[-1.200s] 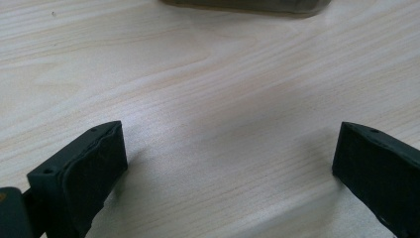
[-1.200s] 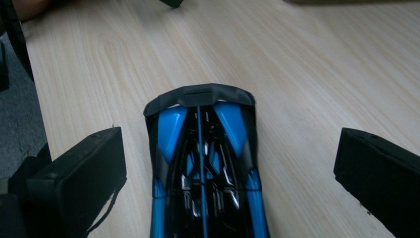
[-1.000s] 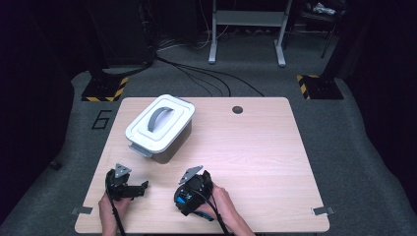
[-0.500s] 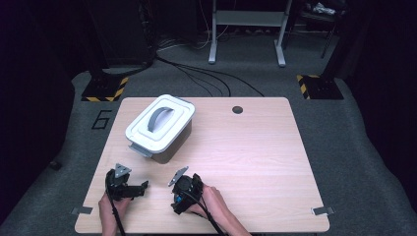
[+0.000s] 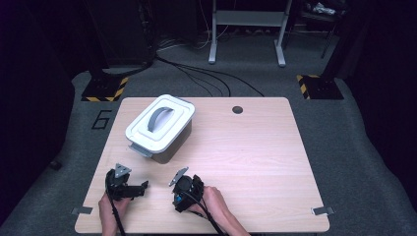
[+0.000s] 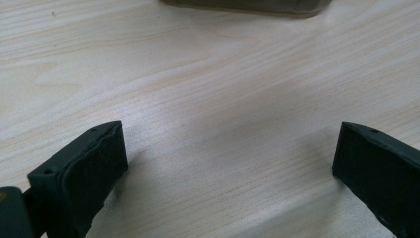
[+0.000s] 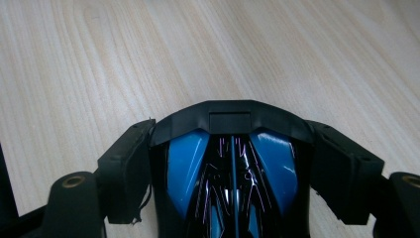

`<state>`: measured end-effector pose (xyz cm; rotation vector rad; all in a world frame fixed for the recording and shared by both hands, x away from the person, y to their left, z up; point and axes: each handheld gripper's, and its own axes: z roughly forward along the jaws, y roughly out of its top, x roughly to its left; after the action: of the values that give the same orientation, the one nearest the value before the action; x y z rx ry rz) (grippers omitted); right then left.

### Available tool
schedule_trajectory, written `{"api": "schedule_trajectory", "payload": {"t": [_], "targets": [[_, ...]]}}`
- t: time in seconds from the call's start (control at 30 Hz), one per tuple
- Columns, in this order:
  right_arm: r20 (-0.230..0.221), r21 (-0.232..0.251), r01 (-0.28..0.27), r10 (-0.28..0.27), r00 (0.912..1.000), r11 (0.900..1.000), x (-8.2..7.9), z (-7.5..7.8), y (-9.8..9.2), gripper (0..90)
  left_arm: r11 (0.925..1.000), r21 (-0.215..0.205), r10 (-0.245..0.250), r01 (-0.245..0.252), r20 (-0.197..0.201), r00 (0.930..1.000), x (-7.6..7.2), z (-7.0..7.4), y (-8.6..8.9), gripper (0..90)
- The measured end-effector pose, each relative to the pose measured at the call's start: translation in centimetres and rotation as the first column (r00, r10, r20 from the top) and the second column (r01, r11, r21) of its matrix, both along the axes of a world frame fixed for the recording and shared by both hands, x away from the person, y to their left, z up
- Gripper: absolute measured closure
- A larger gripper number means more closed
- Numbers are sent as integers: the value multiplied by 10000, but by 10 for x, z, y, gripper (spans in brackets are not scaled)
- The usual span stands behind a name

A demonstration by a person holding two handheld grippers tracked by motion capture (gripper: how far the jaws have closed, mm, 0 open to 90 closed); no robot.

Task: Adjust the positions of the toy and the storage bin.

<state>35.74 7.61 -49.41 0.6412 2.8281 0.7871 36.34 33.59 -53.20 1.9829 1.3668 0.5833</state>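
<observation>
Toy car (image 7: pixel 233 168) in right gripper view: only its blue-and-black front shows, rest cut off by bottom edge; in the high view it's too small and dark to tell apart from the right gripper (image 5: pixel 186 192). Left gripper view: storage box (image 6: pixel 247 6) cut by top edge, only a strip of its base visible; both jaws clipped by the bottom and side edges. High view: person's forearms cut at bottom edge. Box contents hidden under its lid (image 5: pixel 160 121).
</observation>
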Motion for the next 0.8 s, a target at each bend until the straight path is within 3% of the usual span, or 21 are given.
{"api": "schedule_trajectory", "payload": {"t": [0.4,0.53,0.6,0.8], "targets": [[52,1063,268,-275,9996,9940,-3,16,-21,244,10000,30,-28,28,-18,10000,0,0,0,5],[188,1521,491,-526,9984,9871,-4,26,-33,244,10000,32,-29,30,-20,10000,0,0,0,5],[294,1928,689,-759,9967,9788,-5,33,-43,244,10000,34,-29,29,-19,10000,0,0,0,5],[564,2439,908,-1076,9926,9655,-5,46,-61,244,10000,9,-8,8,-5,10000,0,0,0,5]]}}
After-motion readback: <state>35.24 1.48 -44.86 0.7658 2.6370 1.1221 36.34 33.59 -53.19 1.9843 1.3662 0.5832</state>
